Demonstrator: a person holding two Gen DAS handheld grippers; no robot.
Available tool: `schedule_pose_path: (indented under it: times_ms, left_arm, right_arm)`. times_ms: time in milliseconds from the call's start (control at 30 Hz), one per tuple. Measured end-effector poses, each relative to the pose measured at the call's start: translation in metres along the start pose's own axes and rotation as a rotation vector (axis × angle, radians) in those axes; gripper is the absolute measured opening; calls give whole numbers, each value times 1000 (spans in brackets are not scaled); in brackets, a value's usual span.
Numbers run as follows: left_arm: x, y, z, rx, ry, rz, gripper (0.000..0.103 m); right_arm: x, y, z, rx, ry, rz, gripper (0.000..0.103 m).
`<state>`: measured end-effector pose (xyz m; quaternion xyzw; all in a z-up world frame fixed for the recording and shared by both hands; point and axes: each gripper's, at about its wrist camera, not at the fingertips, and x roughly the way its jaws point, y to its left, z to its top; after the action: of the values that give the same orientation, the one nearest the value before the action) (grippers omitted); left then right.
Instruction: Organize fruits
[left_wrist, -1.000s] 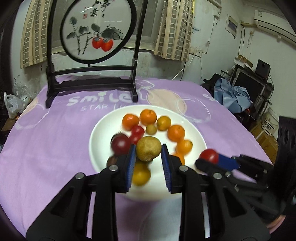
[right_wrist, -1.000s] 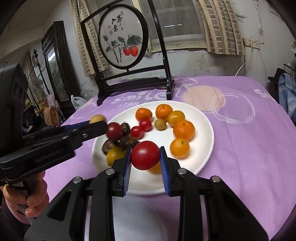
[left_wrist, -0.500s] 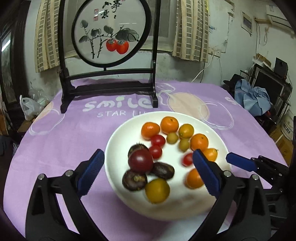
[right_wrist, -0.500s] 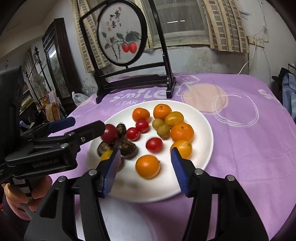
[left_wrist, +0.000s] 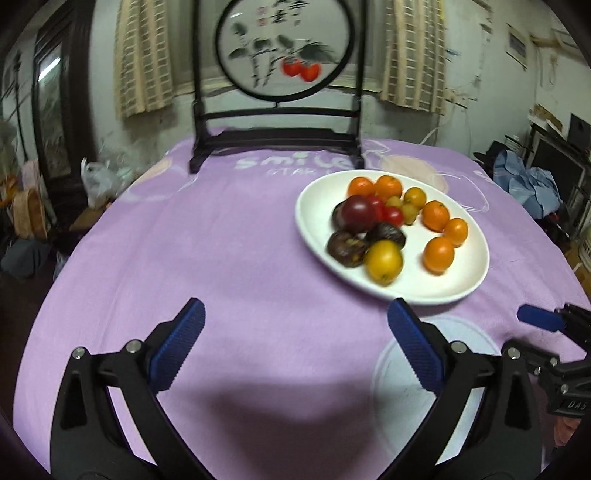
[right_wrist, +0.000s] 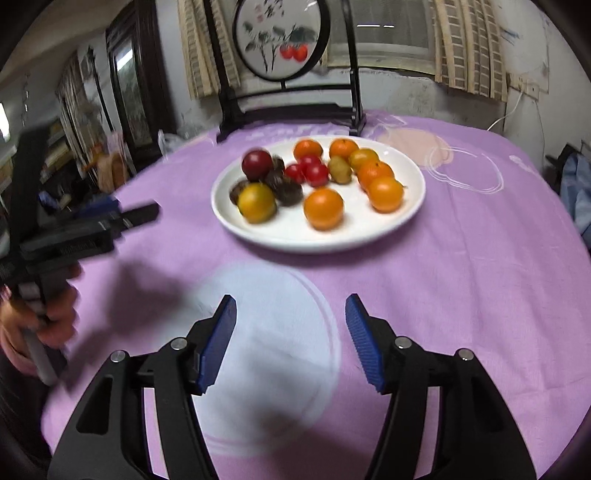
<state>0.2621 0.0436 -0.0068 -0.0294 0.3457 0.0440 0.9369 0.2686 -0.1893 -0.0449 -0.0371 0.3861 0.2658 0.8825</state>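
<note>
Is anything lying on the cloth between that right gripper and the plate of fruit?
Nothing visible does. Only bare purple tablecloth lies between the open right gripper and the white plate of fruit.

**Fruit plate on the table, stand behind it**

On the purple cloth-covered round table (right_wrist: 461, 258) sits a white oval ceramic plate (right_wrist: 369, 236) holding all the fruit. On the plate, the round yellow fruit (right_wrist: 256, 202) lies at 8 o'clock, the dark red round plum (right_wrist: 257, 163) at 10, the small orange tangerines (right_wrist: 385, 193) from 12 round to 4. A black wooden stand with a round painted screen (right_wrist: 282, 38) rises behind the plate, at the table's 12 o'clock.
</note>
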Motion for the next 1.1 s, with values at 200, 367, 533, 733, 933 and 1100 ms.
schedule_pose_path:
  times_ms: [200,367,533,733,933,1100]
  left_arm:
    - [-1,19,-3,-52,10,26,101]
    - [-5,18,-2,-62,2,4,101]
    - [-9,7,-2,-21,-11,4,101]
    - [-16,-12,-6,65,4,-7,101]
    - [-23,-22,-11,100,-10,-13,101]
    - [-27,-25,-13,111,-21,-10,101]
  right_arm:
    - [-7,-45,-1,130,-15,-97,62]
    - [-13,-43,0,142,-37,-41,62]
    - [-18,-24,2,78,-50,-36,62]
    - [-28,-10,-2,49,-52,-51,64]
    - [-33,0,-6,23,-50,-23,64]
    - [-36,4,-6,12,-65,-34,64]
